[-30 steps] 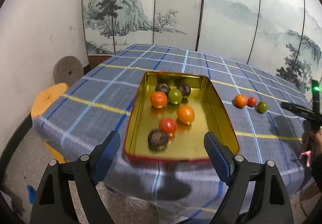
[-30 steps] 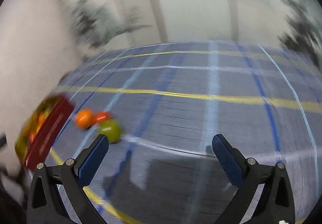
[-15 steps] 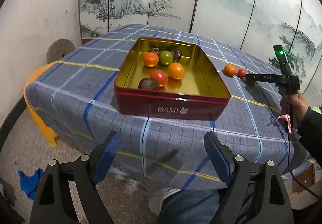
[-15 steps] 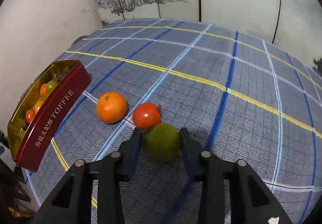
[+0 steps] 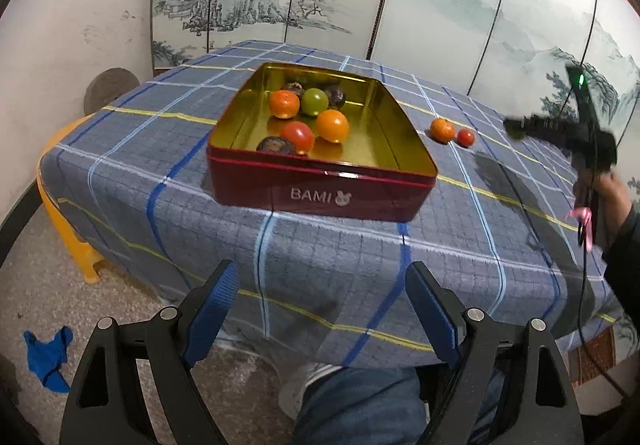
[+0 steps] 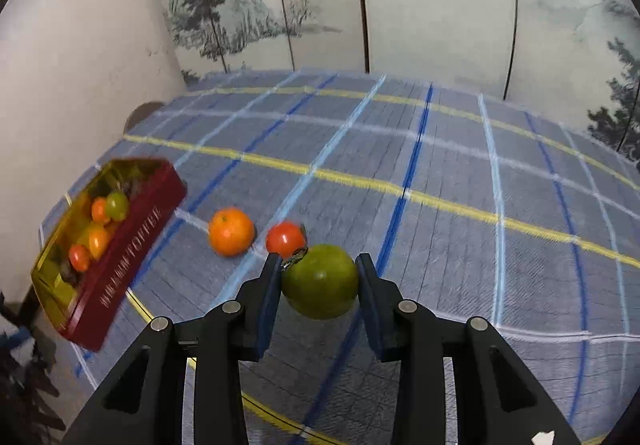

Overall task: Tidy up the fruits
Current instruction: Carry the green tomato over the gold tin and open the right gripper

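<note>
Fruit sits clamped in your right gripper (image 6: 319, 277): a green fruit (image 6: 320, 281), low and centre in the right wrist view, pressed between both pads. Just beyond it, an orange fruit (image 6: 231, 231) and a small red one (image 6: 285, 238) lie close together on the plaid tablecloth (image 6: 440, 173). At the left edge of that view stands the red tin (image 6: 120, 269) with its gold lining.

Your left gripper (image 5: 322, 309) is spread wide at the bottom of its own view, nothing between its blue pads (image 5: 216, 301), hanging off the table's near edge above the floor. Centre frame there, the tin holds 7 fruits: 2 orange, 1 green, 1 red and 3 dark ones. Your right hand (image 5: 612, 193) shows at the right edge.
</note>
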{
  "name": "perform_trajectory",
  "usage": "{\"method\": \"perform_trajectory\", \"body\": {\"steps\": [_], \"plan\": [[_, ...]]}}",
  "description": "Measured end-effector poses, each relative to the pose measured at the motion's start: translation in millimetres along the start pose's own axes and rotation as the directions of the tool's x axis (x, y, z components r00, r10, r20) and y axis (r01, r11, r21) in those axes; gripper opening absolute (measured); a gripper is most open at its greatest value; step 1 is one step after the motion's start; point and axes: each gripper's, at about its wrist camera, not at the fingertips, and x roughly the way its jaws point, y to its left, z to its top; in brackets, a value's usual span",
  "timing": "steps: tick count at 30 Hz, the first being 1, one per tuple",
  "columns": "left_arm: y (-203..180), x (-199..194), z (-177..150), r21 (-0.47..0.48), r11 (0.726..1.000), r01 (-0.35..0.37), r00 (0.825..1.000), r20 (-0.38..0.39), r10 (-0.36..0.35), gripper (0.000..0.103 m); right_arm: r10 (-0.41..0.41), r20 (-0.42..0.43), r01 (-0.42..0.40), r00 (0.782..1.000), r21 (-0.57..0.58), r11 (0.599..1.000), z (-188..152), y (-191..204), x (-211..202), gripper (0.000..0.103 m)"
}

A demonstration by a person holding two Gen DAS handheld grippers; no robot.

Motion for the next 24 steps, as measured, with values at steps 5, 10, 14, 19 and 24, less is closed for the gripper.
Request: {"method": "perform_trajectory", "body": {"steps": [5,10,14,19,24], "plan": [[-2.1,-3.5,-7.2,-0.015,1.000,0.014,1.000,-0.012,-0.014,0.085,0.004,0.069,-0.003,0.998,-0.003,1.000,22.5,22.1,-24.6,0.034],[-2.7,-7.3,-11.5,-0.014,1.000,0.015,1.000,-0.010,-0.015,0.085,0.013,0.106,-0.009,0.994,-0.037,0.999,44.3,62.9,-35.2,0.034],[2.7,-10.2,-16.2,-0.029,1.000,0.008,1.000,-0.013,-0.008,0.085,0.037,0.106,-0.030,0.994,-0.063,0.998,52.8,95.3,-32.7,0.034],[12.5,-16.3,-19.8,-0.050,0.999,-0.005,1.000,-0.007,0.005,0.085,0.052,0.088,-0.042,0.995,-0.111,0.993,55.3,132.1,-24.4,0.034],[21.1,-23.0,-22.3,-0.066,0.998,-0.018,1.000,-0.001,0.018,0.085,0.084,0.069,-0.073,0.994,-0.151,0.986,53.3,162.2,-15.6,0.034]]}}
